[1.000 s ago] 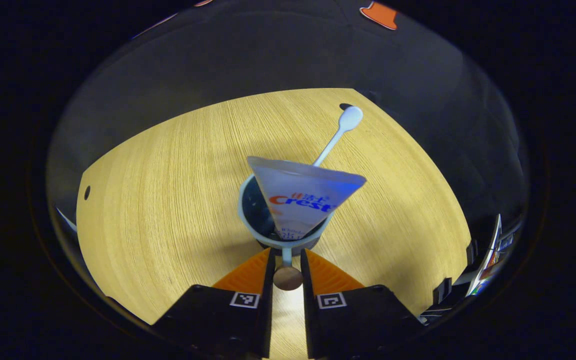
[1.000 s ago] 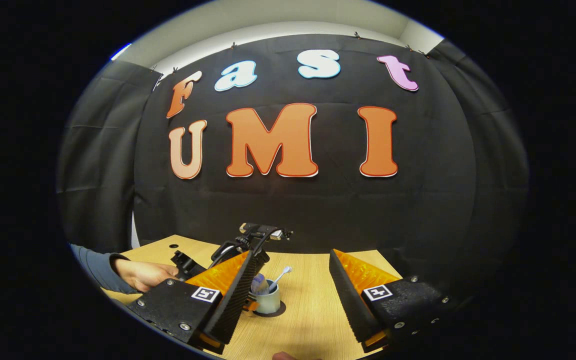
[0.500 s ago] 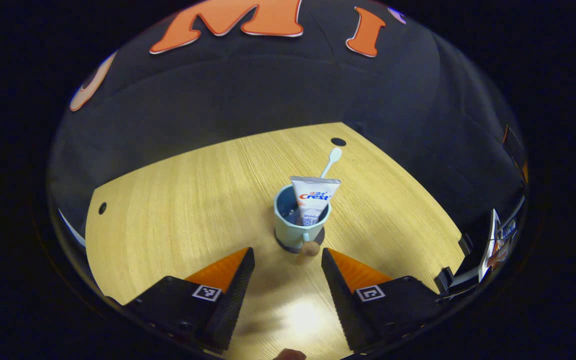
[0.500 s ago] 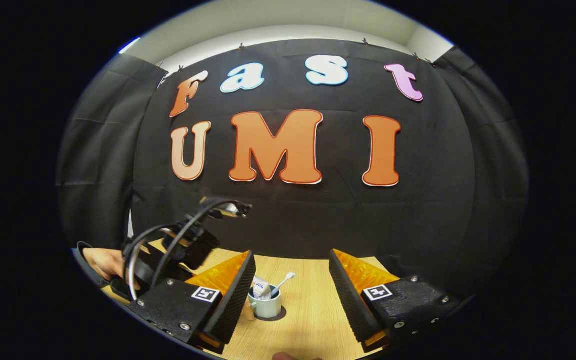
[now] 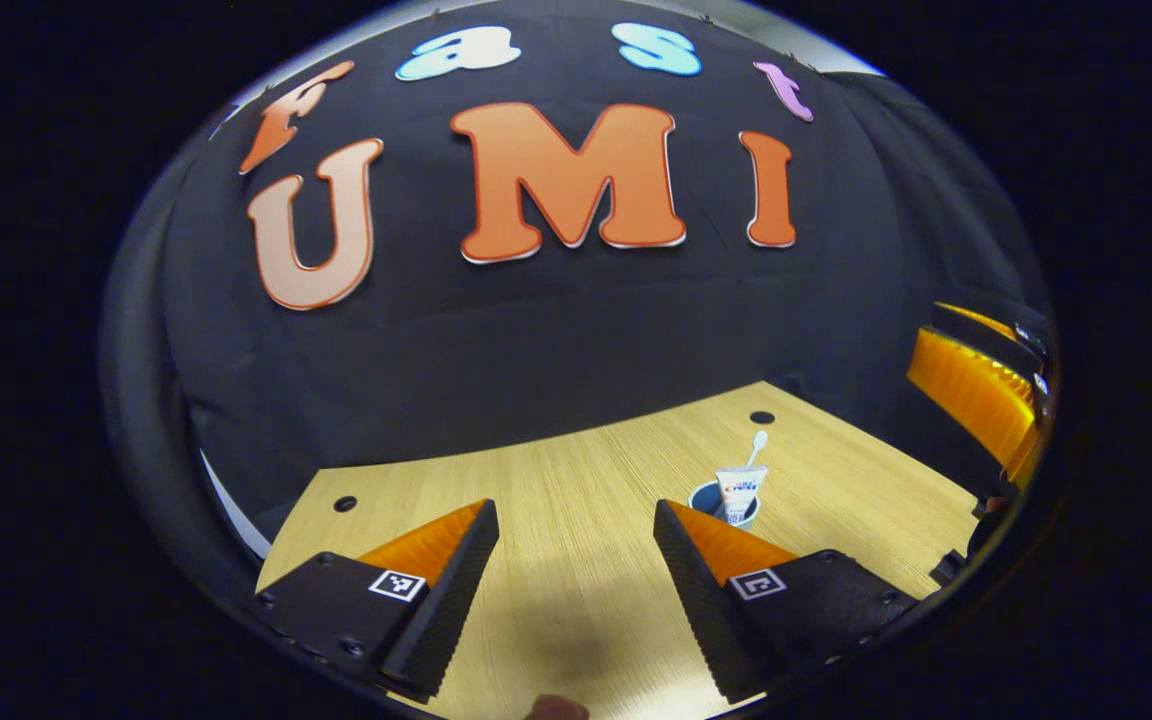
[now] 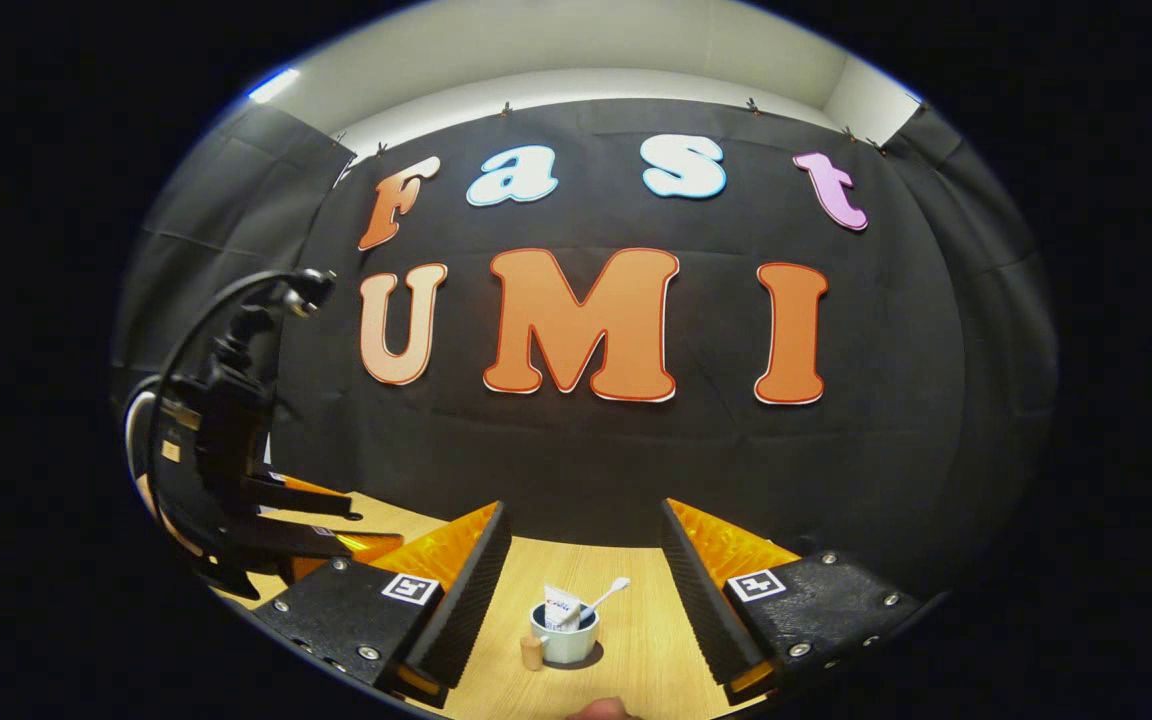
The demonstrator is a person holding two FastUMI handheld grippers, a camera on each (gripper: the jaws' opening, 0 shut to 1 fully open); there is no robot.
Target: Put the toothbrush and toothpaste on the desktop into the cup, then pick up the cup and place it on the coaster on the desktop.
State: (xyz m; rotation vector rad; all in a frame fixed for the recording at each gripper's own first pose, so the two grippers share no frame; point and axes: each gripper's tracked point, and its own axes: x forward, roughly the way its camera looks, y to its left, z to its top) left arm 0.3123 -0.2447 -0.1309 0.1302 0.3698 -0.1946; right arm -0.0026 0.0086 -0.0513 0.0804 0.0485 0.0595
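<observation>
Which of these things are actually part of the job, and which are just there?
Part of the job:
pale blue cup
white toothbrush
white toothpaste tube
dark round coaster

Just there:
light wooden desktop
black cloth wall

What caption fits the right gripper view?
Cup holding toothpaste and toothbrush, on its coaster.

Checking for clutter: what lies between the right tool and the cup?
Only bare desk: in the right gripper view, the open right tool frames the cup, untouched.
</observation>
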